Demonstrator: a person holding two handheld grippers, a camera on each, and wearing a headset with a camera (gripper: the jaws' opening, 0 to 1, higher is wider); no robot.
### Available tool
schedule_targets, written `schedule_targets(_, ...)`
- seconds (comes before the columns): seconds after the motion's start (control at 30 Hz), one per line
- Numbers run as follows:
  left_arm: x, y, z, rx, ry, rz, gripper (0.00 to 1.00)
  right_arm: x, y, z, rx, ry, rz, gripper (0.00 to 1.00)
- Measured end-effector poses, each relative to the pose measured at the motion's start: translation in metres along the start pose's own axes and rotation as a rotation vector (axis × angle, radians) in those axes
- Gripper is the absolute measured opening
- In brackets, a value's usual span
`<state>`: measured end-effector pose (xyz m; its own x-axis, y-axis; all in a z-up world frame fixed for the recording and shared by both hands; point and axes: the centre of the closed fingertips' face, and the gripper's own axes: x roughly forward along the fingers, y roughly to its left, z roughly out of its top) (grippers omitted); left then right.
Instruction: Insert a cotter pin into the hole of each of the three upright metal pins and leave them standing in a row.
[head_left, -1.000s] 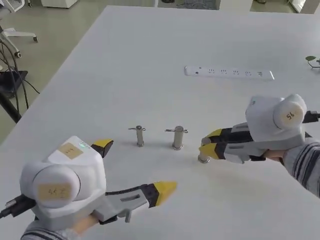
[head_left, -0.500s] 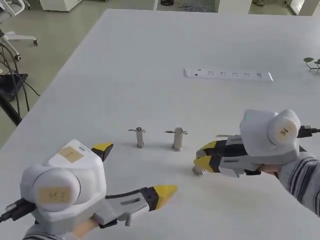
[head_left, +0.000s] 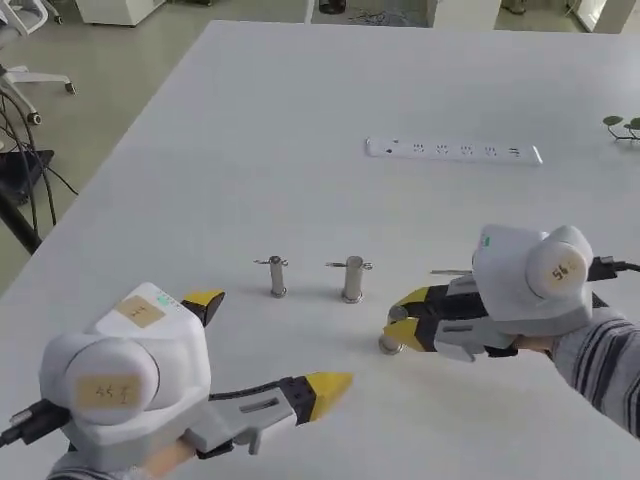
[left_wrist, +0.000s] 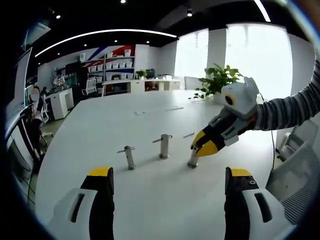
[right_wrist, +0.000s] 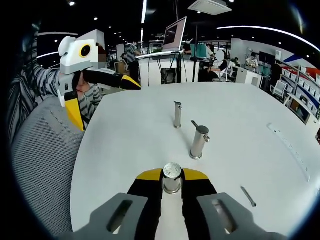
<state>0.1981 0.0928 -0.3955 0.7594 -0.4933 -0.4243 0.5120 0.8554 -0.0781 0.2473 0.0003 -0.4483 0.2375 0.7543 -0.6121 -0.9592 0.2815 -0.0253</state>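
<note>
Two upright metal pins (head_left: 277, 276) (head_left: 352, 280) stand side by side at mid-table, each with a cotter pin through its top. A third metal pin (head_left: 388, 344) stands nearer me and to their right, with no cotter pin seen in it. My right gripper (head_left: 399, 321) is shut on it; in the right gripper view the pin (right_wrist: 172, 177) sits between the yellow pads. A loose cotter pin (head_left: 450, 271) lies on the table behind that gripper. My left gripper (head_left: 268, 342) hovers open at the near left, apart from all the pins.
A white power strip (head_left: 452, 151) lies across the far side of the white table (head_left: 280, 130). The table's left edge drops to a floor with cables and a chair base. A grey mesh chair (right_wrist: 40, 160) stands beside the table.
My right gripper has drawn the third pin toward me and slightly left, further out of line with the two standing pins. The left gripper has hardly moved.
</note>
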Motion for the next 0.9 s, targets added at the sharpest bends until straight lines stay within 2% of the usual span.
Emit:
schedule_targets(0.23,-0.001,0.000,0.000,0.006,0.005,-0.001,0.91,0.000,0.001,0.000,-0.014,0.019,-0.008,0.10)
schedule_targets(0.43,-0.001,0.001,0.000,0.003,0.005,0.003,0.92,-0.008,-0.006,0.001,0.051,-0.005,-0.005,0.22)
schedule_targets(0.63,-0.001,0.003,-0.001,0.002,0.009,0.008,0.94,-0.019,-0.010,0.000,0.077,0.001,0.011,0.25)
schedule_targets(0.77,-0.001,0.007,-0.002,0.007,0.020,0.020,0.94,-0.031,-0.020,-0.004,0.068,0.028,-0.002,0.25)
schedule_targets(0.9,-0.001,0.008,-0.002,0.002,0.017,0.024,0.96,-0.041,-0.035,-0.012,0.046,0.078,-0.034,0.25)
